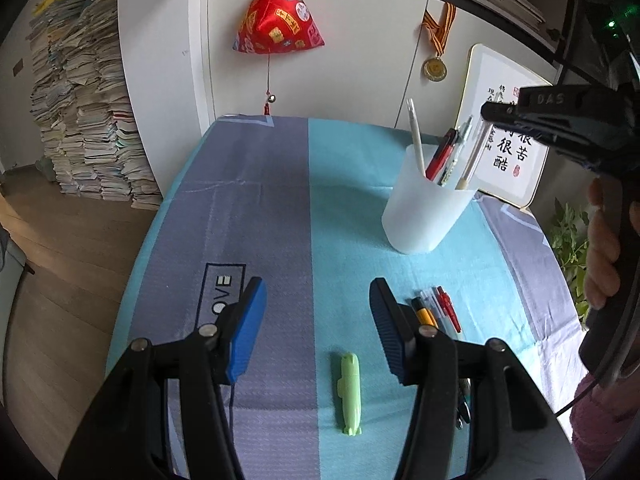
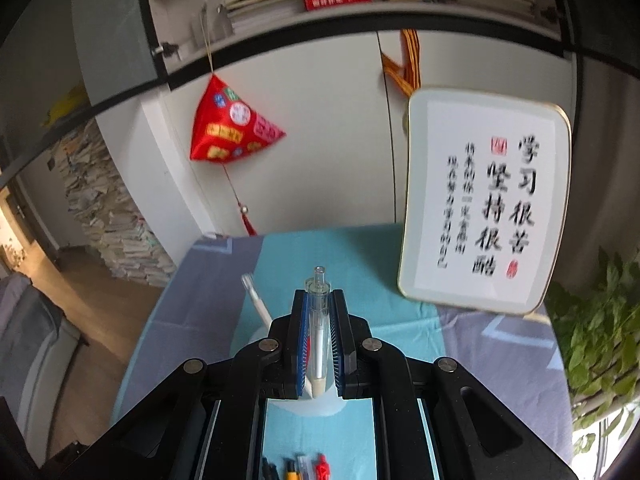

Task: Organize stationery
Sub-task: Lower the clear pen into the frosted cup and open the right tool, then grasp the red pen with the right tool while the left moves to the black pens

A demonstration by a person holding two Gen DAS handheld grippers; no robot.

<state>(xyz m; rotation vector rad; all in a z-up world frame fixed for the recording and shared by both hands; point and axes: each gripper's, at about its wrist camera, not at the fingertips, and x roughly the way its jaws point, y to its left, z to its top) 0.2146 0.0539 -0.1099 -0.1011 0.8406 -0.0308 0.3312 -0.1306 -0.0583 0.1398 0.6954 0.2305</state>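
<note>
My left gripper [image 1: 318, 322] is open and empty, low over the table. A green pen [image 1: 349, 394] lies on the cloth between and below its blue pads. Several pens [image 1: 438, 312] lie just right of the right finger. A white cup [image 1: 428, 204] holds several pens at the back right. My right gripper [image 2: 320, 340] is shut on a clear white pen [image 2: 318, 328], held upright over the cup [image 2: 316, 402]. It also shows in the left wrist view [image 1: 496, 110] above the cup.
A framed calligraphy board [image 2: 484, 200] leans on the wall behind the cup. A red pouch [image 1: 278, 20] and a medal [image 1: 435, 68] hang on the wall. Paper stacks [image 1: 80, 112] stand on the floor at left. A plant [image 2: 600, 344] is at right.
</note>
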